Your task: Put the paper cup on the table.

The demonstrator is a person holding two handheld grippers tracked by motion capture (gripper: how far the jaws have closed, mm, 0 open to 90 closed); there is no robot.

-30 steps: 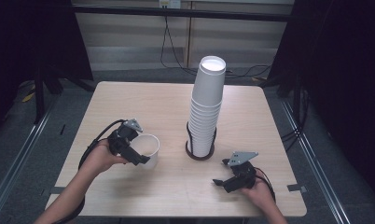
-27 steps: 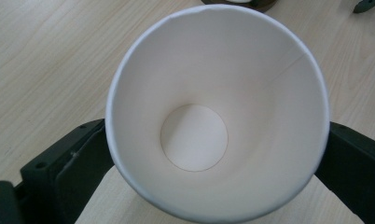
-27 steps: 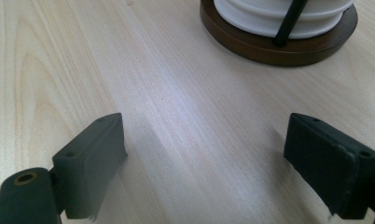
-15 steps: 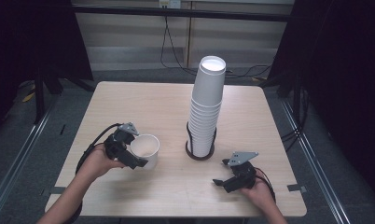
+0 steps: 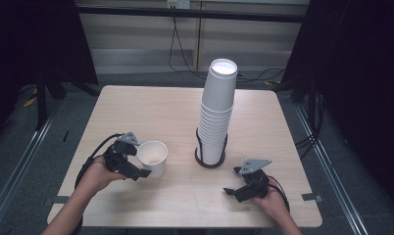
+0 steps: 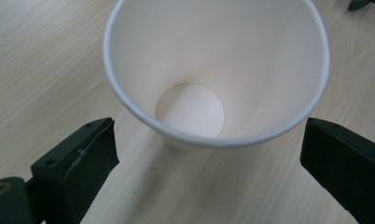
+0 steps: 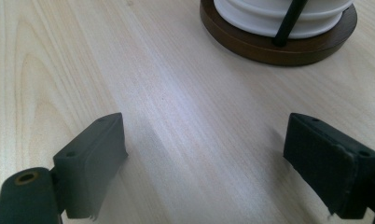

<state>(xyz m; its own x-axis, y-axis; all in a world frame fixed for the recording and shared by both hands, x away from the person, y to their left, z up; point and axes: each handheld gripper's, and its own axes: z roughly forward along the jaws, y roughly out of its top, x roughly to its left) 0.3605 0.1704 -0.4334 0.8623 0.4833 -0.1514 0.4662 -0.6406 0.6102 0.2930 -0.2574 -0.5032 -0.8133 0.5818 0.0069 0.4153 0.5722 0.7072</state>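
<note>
A single white paper cup [image 5: 152,157] stands upright and empty on the wooden table [image 5: 151,107], at the front left. My left gripper [image 5: 140,159] is level with it, open, one jaw on each side of the cup. In the left gripper view the cup [image 6: 213,79] sits between the wide-apart fingers [image 6: 78,163], with a gap on both sides. A tall stack of white cups [image 5: 217,112] rises from a round brown holder [image 5: 209,162] at the table's middle. My right gripper [image 5: 234,182] rests low at the front right, open and holding nothing [image 7: 204,158].
The holder's brown base [image 7: 269,46] and a black upright rod [image 7: 288,21] lie just ahead of the right gripper. Cables trail from both grippers toward the table's front edge. Dark floor, metal rails and black stands surround the table.
The left hand and its gripper have drawn back slightly to the left, while the single cup stays in place. The right gripper has not moved.
</note>
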